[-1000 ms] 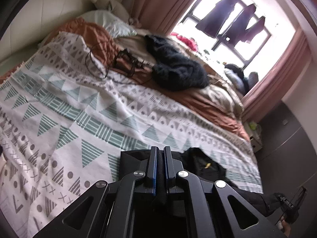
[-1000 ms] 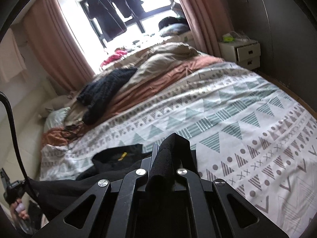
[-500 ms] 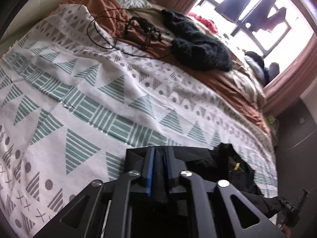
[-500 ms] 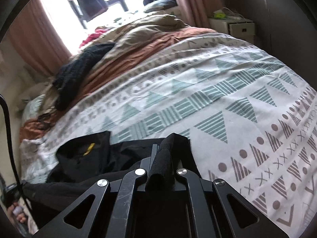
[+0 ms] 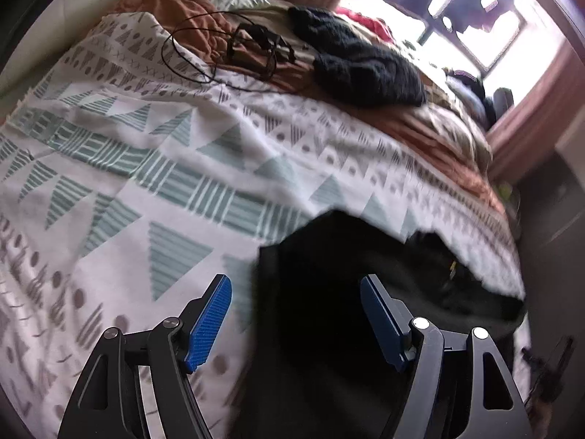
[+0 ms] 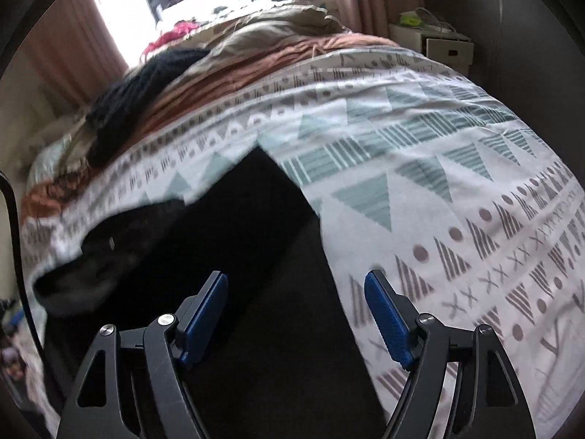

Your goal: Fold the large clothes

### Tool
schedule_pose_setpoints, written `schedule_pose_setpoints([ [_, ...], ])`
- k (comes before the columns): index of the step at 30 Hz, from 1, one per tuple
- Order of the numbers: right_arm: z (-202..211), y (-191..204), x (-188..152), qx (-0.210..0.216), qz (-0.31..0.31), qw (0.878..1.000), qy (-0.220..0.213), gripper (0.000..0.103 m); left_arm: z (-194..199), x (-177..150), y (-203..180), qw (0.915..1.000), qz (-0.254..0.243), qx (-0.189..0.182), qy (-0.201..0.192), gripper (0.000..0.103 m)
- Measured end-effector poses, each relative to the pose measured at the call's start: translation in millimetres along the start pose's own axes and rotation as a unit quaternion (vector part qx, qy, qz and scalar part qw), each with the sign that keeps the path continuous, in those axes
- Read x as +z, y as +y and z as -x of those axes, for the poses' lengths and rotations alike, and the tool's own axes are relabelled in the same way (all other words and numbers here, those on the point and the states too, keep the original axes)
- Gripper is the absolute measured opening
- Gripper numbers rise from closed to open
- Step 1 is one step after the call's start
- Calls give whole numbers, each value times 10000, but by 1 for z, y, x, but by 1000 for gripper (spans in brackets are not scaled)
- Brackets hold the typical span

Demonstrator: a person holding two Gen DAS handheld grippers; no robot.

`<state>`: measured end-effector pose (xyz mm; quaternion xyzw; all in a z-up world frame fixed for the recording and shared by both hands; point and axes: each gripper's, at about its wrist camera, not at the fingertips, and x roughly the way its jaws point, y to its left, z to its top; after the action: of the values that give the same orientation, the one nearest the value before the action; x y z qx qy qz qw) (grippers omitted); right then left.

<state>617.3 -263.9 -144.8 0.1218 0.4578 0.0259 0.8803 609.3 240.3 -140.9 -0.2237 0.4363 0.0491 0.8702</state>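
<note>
A large black garment (image 5: 329, 274) (image 6: 256, 241) lies on the patterned white and green bedspread (image 5: 146, 168) (image 6: 420, 168). My left gripper (image 5: 296, 287) hangs just above the garment's left corner, its jaws opening wide, blue pads (image 5: 210, 323) clear of the cloth. My right gripper (image 6: 296, 281) hangs over the garment's right side, jaws opening too, and its blue pads (image 6: 389, 322) hold nothing. The cloth lies loose under both. A small yellow tag (image 5: 452, 266) shows near the garment's far end.
A dark knitted garment (image 5: 362, 66) (image 6: 135, 102) and a coil of black cable (image 5: 234, 51) lie on the rust-brown bedding (image 5: 431, 135) beyond. A white bedside drawer unit (image 6: 438, 45) stands at the far right. Curtains and a bright window are behind.
Both grippers have sunk toward the bed and gone from shut on the black garment's edge to wide open. The released cloth now lies on the bedspread.
</note>
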Motion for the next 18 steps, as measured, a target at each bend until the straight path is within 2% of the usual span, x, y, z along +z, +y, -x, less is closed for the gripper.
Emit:
schedule_pose_setpoints([
  [6,-1,-13,-35,-138,185,9988,422,76,-3,-39,14,9976,-376,280,504,72],
  [9,-2,-24,-52,-232,113,9982,538,75,-9,-56,21,9952,-449,381,784,62],
  [10,-2,-27,-56,-222,58,9982,553,74,-11,-61,23,9943,-446,382,886,56],
  [11,-2,-31,-61,-165,-35,9982,582,68,-13,-65,24,9938,-453,354,955,47],
  [12,-1,-33,-65,-93,-101,9981,607,58,-15,-69,24,9933,-476,302,1011,42],
  [13,-1,-35,-69,16,-152,9978,640,50,-15,-71,24,9931,-507,266,1026,29],
  [14,-1,-35,-71,118,-159,9976,670,33,-15,-73,22,9930,-552,237,1013,10],
  [15,-1,-34,-72,190,-150,9973,692,11,-13,-74,20,9934,-586,169,973,3],
  [16,0,-32,-74,209,-128,9973,696,6,-11,-74,19,9944,-542,106,900,1],
  [18,5,-29,-72,215,-68,9980,583,4,-7,-71,17,9956,-515,163,760,0],
])
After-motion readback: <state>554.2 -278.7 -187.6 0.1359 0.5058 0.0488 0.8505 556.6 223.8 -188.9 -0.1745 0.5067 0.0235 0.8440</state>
